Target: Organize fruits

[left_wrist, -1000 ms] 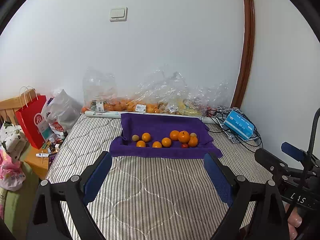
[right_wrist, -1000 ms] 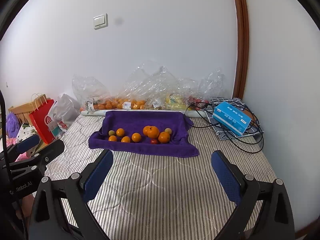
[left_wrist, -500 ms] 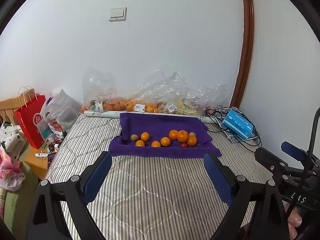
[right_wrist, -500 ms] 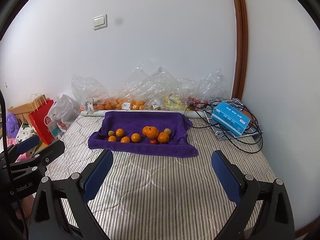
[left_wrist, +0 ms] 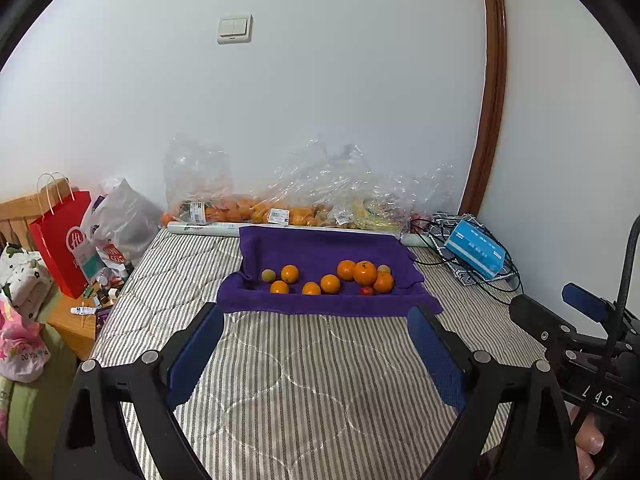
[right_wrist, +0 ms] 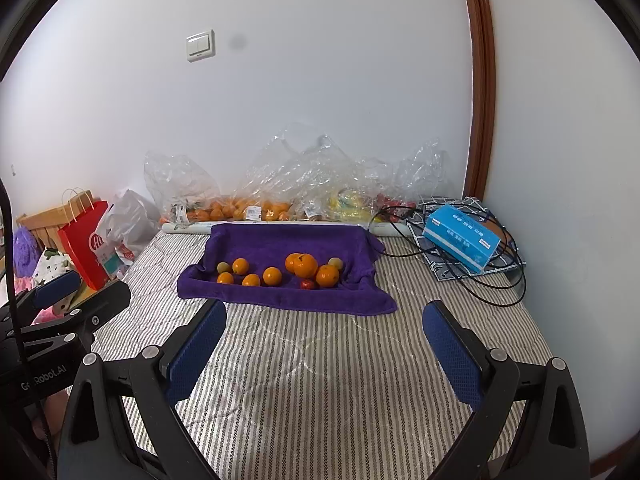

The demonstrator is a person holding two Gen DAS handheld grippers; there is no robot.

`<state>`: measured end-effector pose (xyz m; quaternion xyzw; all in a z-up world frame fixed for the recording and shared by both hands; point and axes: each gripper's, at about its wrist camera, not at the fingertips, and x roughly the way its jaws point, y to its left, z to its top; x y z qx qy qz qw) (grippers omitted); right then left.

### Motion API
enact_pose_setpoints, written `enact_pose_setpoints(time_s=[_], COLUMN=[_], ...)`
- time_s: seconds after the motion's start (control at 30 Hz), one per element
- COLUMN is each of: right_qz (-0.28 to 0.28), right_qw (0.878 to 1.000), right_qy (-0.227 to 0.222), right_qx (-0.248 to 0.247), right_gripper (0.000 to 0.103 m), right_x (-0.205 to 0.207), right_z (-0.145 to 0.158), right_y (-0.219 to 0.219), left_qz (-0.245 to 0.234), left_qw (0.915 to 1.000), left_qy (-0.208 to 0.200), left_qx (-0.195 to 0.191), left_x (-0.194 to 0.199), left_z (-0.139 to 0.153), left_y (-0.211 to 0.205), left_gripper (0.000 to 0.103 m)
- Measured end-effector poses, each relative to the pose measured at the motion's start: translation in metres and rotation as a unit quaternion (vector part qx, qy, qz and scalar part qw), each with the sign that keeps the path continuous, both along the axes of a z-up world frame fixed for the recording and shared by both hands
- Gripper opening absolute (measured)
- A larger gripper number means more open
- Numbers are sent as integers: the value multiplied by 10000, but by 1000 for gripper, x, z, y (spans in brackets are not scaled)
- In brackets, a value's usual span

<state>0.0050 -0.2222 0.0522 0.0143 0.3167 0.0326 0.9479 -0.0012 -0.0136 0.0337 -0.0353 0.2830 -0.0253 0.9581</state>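
Fruits lie on the purple towel, which is spread at the far end of the striped mattress, and the towel serves as landmark for the rest. On it, toward its right side, a large orange sits in a tight cluster with two others, a small red fruit and a pale one; toward its left, four smaller oranges and a greenish fruit lie spread apart. Such a lay could be a loose heap awaiting sorting or a rough grouping already made; the pictures do not settle which. Both tools hang well short of the towel's near edge: left gripper and right gripper each have their jaws spread wide, holding nothing. Behind the towel, clear plastic bags with more fruit line the wall. Right of it lie a blue box and black cables; left of it stands a red paper bag. Nothing blocks the approach, though clustered fruit may roll when one is lifted.
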Motion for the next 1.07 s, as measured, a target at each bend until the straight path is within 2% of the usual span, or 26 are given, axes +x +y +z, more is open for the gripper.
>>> enact_pose_setpoints(time_s=[1.07], right_qz=[17], right_qw=[10000], right_qy=[-35], right_qx=[-14], right_gripper=[98], right_x=[-2], right_z=[4], right_y=[2], left_qz=[54], left_qw=[10000], left_qy=[-41], left_qx=[11], left_x=[-2], left_z=[1], left_y=[-1], left_gripper=[93])
